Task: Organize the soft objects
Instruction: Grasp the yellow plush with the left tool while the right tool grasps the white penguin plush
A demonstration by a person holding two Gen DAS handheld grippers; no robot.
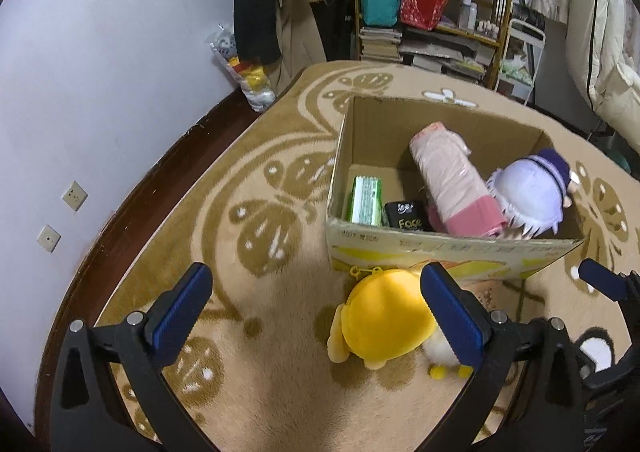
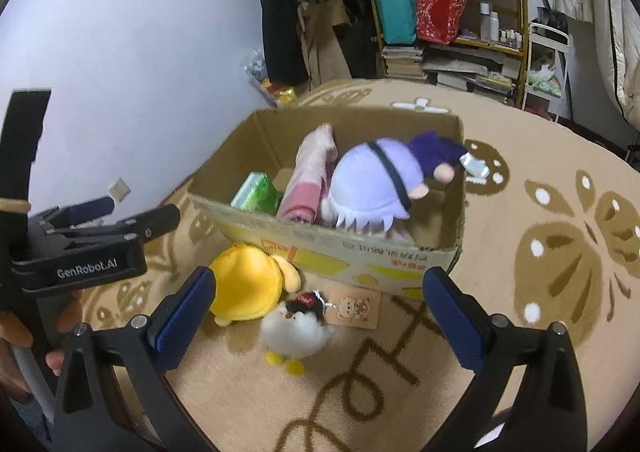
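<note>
A yellow plush (image 1: 380, 320) lies on the carpet just in front of the cardboard box (image 1: 440, 248). My left gripper (image 1: 318, 316) hangs open above it, with the plush near its right finger. Beside the yellow plush (image 2: 244, 284) rests a white fluffy chick (image 2: 298, 328) with a bear tag (image 2: 356, 310). Over these my right gripper (image 2: 320, 316) is open and holds nothing. Inside the box (image 2: 360, 256) lie a purple-haired doll (image 2: 376, 184), a pink roll (image 2: 308, 180) and a green pack (image 2: 256, 192). The left gripper (image 2: 124, 214) shows at the left.
Patterned beige carpet (image 1: 248, 188) spreads around the box. A wall (image 1: 100, 72) runs along the left, with a plastic bag (image 1: 248, 72) at its foot. Hanging clothes (image 1: 256, 0) and a crowded wooden shelf (image 1: 436, 4) stand behind. A hand (image 2: 16, 328) grips the left tool.
</note>
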